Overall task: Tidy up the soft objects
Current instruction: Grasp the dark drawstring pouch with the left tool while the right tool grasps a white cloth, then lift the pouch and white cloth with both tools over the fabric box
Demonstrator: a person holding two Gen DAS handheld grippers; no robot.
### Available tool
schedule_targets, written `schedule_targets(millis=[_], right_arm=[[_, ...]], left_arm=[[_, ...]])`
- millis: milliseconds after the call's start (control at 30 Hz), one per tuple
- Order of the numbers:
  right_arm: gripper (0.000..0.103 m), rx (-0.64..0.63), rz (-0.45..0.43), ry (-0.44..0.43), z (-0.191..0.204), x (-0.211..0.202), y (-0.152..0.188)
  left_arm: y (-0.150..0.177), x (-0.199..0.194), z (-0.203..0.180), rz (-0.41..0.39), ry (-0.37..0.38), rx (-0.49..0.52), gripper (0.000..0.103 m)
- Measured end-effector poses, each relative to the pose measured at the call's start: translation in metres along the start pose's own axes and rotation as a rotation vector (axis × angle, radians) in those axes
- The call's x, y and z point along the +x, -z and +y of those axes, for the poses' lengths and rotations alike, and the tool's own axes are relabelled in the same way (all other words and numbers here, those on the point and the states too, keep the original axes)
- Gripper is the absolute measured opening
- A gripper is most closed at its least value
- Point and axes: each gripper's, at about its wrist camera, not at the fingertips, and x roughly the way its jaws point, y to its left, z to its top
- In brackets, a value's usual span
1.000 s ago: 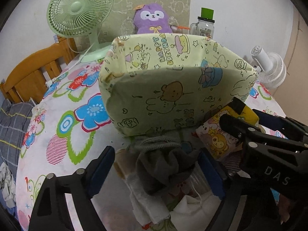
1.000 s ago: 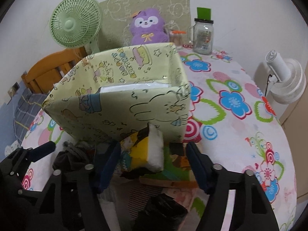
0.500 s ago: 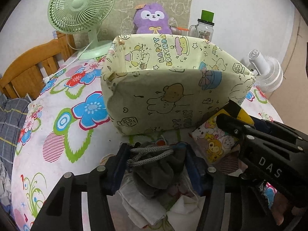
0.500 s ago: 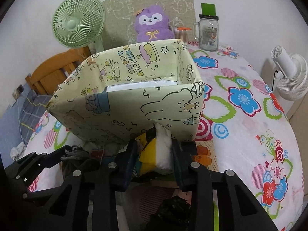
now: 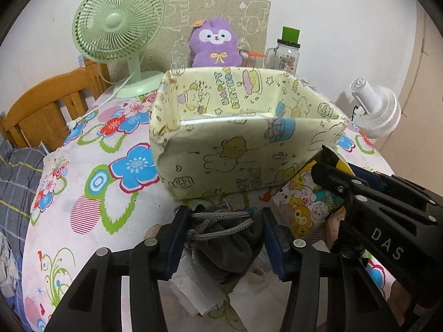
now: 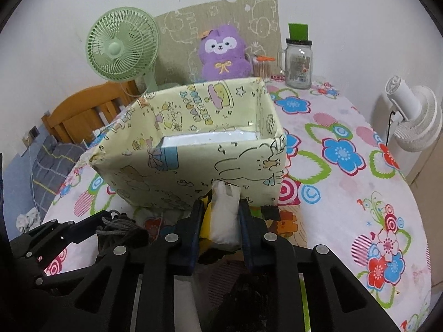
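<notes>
A pale yellow cartoon-print box point(image 5: 243, 160) stands open-topped on the floral tablecloth point(image 5: 91, 193), just beyond both grippers. My left gripper point(image 5: 224, 215) has its jaws closing, and its blue pads press on a grey drawstring pouch point(image 5: 224, 246) between them. My right gripper point(image 6: 221, 207) is shut on a small white-and-yellow soft packet point(image 6: 224, 221) right in front of the box point(image 6: 193, 166) wall. In the left wrist view that packet's cartoon-animal side point(image 5: 307, 204) shows at the right. The left gripper and the pouch point(image 6: 119, 229) appear at the lower left of the right wrist view.
Under the grippers lies a heap of cloths and soft items point(image 5: 199, 290). Behind the box stand a green desk fan point(image 5: 119, 27), a purple plush point(image 5: 216, 44) and a glass jar point(image 5: 285, 52). A white fan point(image 5: 373, 108) is right of the table, a wooden chair point(image 5: 41, 110) left.
Both grippers went from wide open to closed, the left on the grey pouch and the right on the white-and-yellow packet. Both have risen a little with their loads.
</notes>
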Motion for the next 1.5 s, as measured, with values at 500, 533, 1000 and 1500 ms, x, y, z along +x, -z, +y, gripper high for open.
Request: schedule_targets(millis=[500,533,1000,1500], right_arm=[[0.026,-0.016,-0.089,0.023,0.005,-0.040,-0.008],[0.026,-0.016,-0.094,0.023,0.005,-0.041,-0.009],[0.026,-0.021,-0.157,0.041,0.009,-0.073,-0.021],[0.026,-0.016,-0.196,0.048,0.006,-0.083,-0.045]], left_arm=[[-0.009,-0.037,-0.006,-0.091,-0.019,0.027,0.052],[-0.010,-0.039,-0.006,-0.094,-0.020,0.027,0.052],[-0.023,-0.068,-0.010,-0.160,-0.030,0.037,0.051],[-0.050,-0.072,-0.009,-0.189,-0.038,0.043,0.051]])
